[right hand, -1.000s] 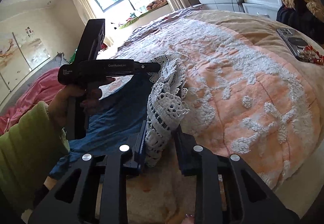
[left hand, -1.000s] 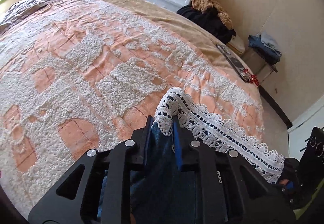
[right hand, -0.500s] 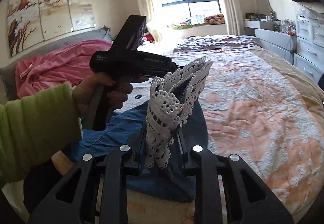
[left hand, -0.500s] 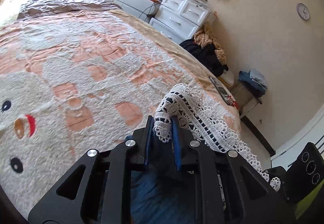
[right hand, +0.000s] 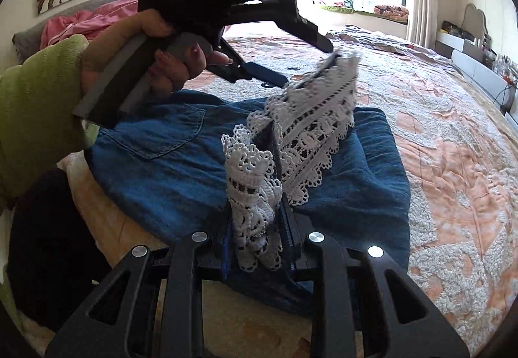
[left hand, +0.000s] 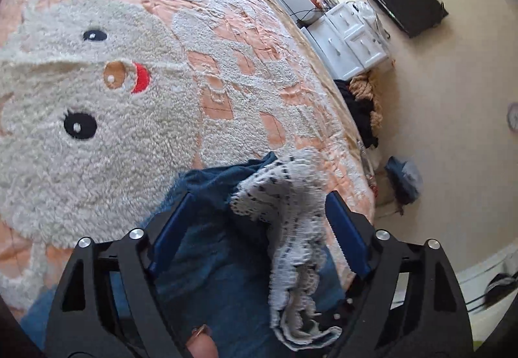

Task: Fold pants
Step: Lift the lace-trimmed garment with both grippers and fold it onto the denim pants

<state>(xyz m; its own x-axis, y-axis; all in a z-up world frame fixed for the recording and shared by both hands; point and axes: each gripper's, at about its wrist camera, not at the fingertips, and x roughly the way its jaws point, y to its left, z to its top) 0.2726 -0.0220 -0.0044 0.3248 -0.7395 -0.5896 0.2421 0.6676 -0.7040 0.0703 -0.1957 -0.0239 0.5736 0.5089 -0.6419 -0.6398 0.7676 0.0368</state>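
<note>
Blue denim pants (right hand: 168,170) with white lace hems (right hand: 310,134) lie folded on the bed. My right gripper (right hand: 255,209) is shut on the near lace hem (right hand: 249,183), just above the denim. My left gripper (left hand: 255,206) is open, its blue pads wide apart; the other lace hem (left hand: 291,196) falls loose between them over the denim (left hand: 210,248). In the right wrist view the left gripper (right hand: 307,57) hovers over the far lace hem, held by a hand in a green sleeve.
The orange and white tufted bedspread (left hand: 97,99) spreads out beyond the pants. A pink blanket (right hand: 84,24) lies at the headboard. White drawers (left hand: 353,40), a clothes pile (left hand: 362,105) and a television (left hand: 401,8) stand past the bed's edge.
Both grippers carried the lace hems up the bed and over the waist end of the pants. My left gripper opened and let go of its hem; the right stays shut.
</note>
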